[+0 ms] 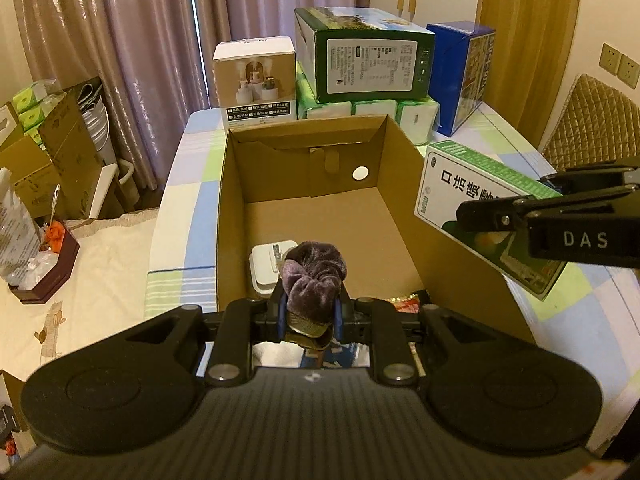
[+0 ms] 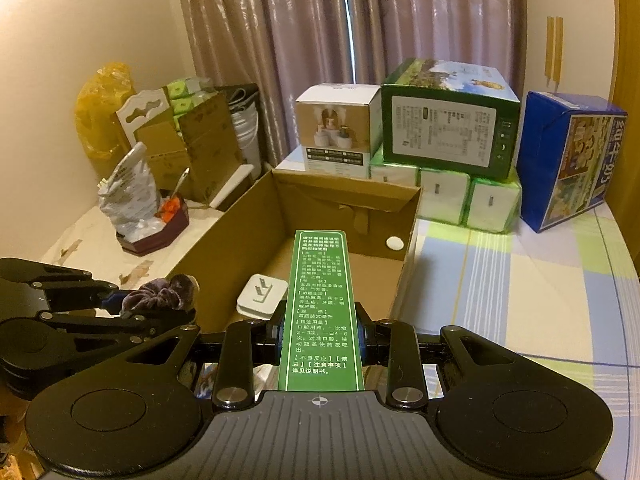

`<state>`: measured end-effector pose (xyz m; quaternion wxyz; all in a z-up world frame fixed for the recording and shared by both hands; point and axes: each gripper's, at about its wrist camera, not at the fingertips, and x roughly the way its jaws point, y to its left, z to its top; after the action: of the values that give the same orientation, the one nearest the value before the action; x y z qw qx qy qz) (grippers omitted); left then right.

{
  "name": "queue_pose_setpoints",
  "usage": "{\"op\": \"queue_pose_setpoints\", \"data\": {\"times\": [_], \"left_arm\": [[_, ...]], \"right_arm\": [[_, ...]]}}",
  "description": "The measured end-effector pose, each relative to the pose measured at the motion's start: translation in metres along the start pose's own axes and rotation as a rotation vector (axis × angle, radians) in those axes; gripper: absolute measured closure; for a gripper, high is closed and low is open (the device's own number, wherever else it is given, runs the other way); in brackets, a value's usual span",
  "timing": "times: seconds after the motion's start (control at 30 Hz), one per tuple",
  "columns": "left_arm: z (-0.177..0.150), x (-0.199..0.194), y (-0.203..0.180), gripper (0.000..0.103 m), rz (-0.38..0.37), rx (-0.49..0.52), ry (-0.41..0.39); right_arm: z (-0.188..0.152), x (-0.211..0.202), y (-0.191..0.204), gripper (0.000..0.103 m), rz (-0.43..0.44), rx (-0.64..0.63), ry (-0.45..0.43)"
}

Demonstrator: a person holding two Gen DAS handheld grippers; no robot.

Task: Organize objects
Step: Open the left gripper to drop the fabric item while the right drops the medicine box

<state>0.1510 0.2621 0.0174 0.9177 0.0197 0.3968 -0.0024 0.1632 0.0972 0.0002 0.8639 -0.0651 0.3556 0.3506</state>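
Note:
My left gripper (image 1: 311,312) is shut on a purple velvet scrunchie (image 1: 314,276), held over the near end of an open cardboard box (image 1: 404,200). A white plug adapter (image 1: 266,266) lies on the box floor, just beyond the scrunchie. To the right of the box my right gripper (image 2: 320,332) is shut on a green and white medicine carton (image 2: 322,308), which hangs above the box's right wall. That carton (image 1: 480,208) and the right gripper (image 1: 516,206) show at the right edge of the left wrist view. The scrunchie (image 2: 160,292) and left gripper (image 2: 116,302) appear at the left of the right wrist view.
Behind the cardboard box (image 2: 348,196) stand a white product box (image 2: 338,126), a green box (image 2: 448,116) on tissue packs (image 2: 468,196), and a blue box (image 2: 568,160). A checked cloth (image 2: 520,280) covers the table. To the left, a dark red tray (image 2: 154,228) holds clutter.

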Motion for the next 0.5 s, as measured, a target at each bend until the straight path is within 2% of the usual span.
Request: {"op": "queue_pose_setpoints", "data": {"times": [0.2,0.27,0.3,0.33,0.5], "left_arm": [[0.012,0.017,0.003,0.083,-0.005,0.015,0.0],[0.016,0.024,0.004,0.074,-0.016,0.024,-0.008],[0.018,0.028,0.005,0.064,-0.005,0.023,-0.005],[0.02,0.03,0.006,0.061,0.007,0.021,-0.006],[0.02,0.028,0.01,0.061,0.027,0.024,-0.007]], "right_arm": [[0.005,0.013,-0.004,0.075,-0.004,0.018,0.009],[0.006,0.016,-0.005,0.075,-0.003,0.027,0.013],[0.006,0.017,-0.006,0.075,-0.002,0.031,0.015],[0.007,0.017,-0.006,0.075,-0.002,0.032,0.015],[0.004,0.018,-0.007,0.075,-0.004,0.033,0.02]]}}
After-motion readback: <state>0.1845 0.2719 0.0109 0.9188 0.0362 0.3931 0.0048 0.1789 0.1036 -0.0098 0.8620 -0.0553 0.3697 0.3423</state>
